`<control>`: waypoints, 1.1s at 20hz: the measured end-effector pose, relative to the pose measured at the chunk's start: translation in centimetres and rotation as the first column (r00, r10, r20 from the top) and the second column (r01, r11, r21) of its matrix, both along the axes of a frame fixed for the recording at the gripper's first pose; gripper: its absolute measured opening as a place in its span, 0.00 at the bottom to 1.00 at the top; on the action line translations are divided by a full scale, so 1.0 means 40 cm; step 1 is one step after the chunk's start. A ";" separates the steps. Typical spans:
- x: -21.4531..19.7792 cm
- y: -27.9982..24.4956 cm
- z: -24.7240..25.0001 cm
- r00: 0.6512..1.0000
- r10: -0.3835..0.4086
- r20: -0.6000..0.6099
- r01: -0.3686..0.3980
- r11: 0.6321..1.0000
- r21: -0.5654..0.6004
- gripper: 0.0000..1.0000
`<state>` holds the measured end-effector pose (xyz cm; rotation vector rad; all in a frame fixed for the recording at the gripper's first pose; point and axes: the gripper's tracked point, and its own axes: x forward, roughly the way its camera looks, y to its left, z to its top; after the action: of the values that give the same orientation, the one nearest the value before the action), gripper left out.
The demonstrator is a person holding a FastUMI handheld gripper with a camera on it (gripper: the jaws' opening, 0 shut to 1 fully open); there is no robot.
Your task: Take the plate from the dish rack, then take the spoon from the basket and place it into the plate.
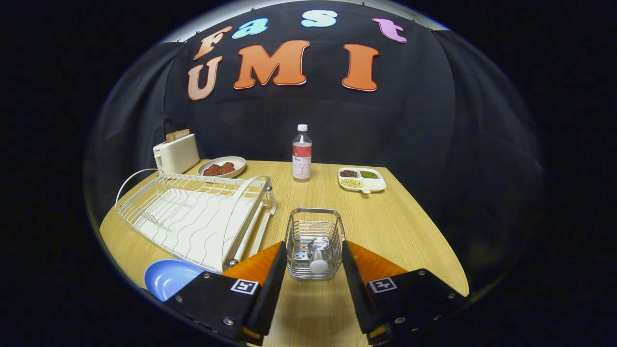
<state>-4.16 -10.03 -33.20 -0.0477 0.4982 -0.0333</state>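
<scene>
- Gripper [313, 270] near edge of table [409, 226], fingers spread apart, holding nothing.
- Basket [314, 241] sits between the fingertips, wire sides, not touched by either finger as far as I can tell.
- Spoon [318, 258] stands inside basket, handle end leaning toward the gripper.
- Blue plate [168, 278] lies flat on table at near left, just beside left finger and near corner of dish rack.
- Dish rack [193, 217] white wire, left of basket, no dishes in it.
- Far middle: bottle [302, 154], upright.
- Far right: divided tray [362, 179] w/ beans.
- Far left: dish w/ brown food [221, 166]; toaster [176, 153] behind rack.
</scene>
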 end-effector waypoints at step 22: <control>-0.067 0.030 0.235 0.996 0.060 0.060 -0.063 0.997 0.041 0.12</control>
<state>-6.83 -8.83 -23.79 -0.0200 0.4386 0.0364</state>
